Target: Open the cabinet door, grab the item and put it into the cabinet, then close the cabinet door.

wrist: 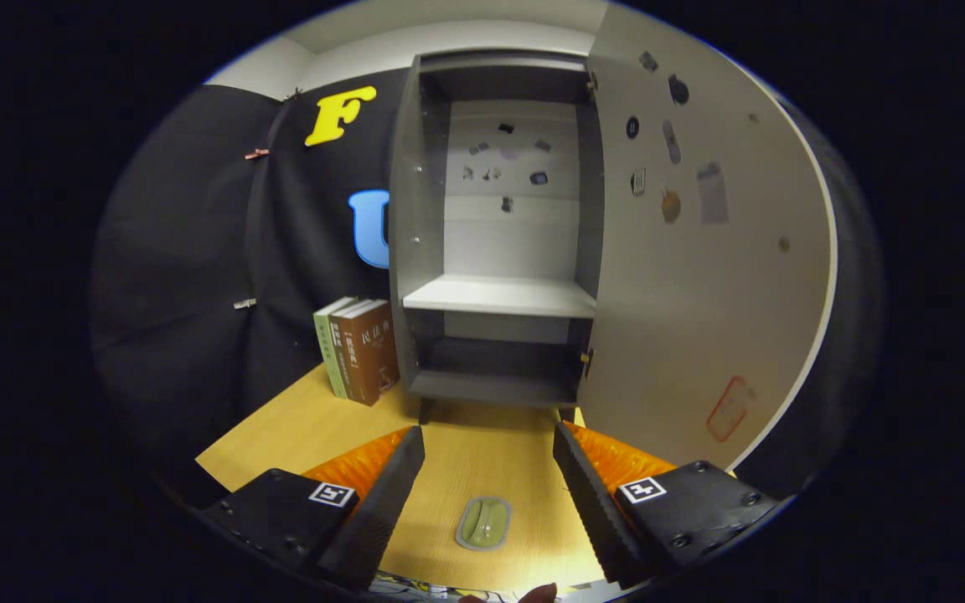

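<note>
We see our gripper (489,456) with fingers spread wide, pinching nothing. The small oval grey-rimmed green item (483,523) lies on the light wooden table (298,431) between them, low centre. The grey cabinet (499,243) stands beyond, its door (700,276) open rightward.

A light wooden surface (298,427) carries an open grey cabinet (495,385), upright books (358,350) just beside it, and a small green item (483,523) lying flat between the spread gripper (488,448) fingers.

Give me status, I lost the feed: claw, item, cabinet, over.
Claw open, holding nothing. Small green item flat on the wooden table, between the fingers. Cabinet door swung wide open, shelf bare. Books left of cabinet, off the path.
</note>
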`<state>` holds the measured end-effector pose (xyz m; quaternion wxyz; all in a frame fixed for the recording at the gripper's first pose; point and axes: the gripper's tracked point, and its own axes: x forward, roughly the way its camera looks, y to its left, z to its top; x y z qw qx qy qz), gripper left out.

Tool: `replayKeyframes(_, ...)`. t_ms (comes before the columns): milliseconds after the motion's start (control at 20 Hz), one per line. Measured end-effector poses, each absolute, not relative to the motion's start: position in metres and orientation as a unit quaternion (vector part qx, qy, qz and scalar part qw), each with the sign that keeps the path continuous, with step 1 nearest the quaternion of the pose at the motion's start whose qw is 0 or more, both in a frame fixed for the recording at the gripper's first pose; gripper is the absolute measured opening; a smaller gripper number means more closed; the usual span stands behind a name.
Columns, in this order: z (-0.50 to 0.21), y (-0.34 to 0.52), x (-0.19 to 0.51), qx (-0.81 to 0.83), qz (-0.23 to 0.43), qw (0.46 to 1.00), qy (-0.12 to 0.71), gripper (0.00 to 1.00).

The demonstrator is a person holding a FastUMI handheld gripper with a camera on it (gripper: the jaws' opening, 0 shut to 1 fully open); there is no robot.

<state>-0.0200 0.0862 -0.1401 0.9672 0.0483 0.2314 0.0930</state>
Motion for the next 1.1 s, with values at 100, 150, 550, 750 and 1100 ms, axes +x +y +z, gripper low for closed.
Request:
replayKeyframes(100, -0.163, 0.087, -0.028, 0.055, 0.086, 0.958, 0.267, 0.98)
replayKeyframes(150, -0.173, 0.087, -0.032, 0.057, 0.084, 0.954, 0.282, 0.98)
replayKeyframes(550, -0.232, 0.085, -0.047, 0.049, 0.074, 0.93, 0.358, 0.98)
replayKeyframes(750, -0.255, 0.088, -0.057, 0.047, 0.065, 0.913, 0.399, 0.98)
replayKeyframes(1100, -0.296, 0.097, -0.078, 0.04, 0.057, 0.877, 0.475, 0.68)
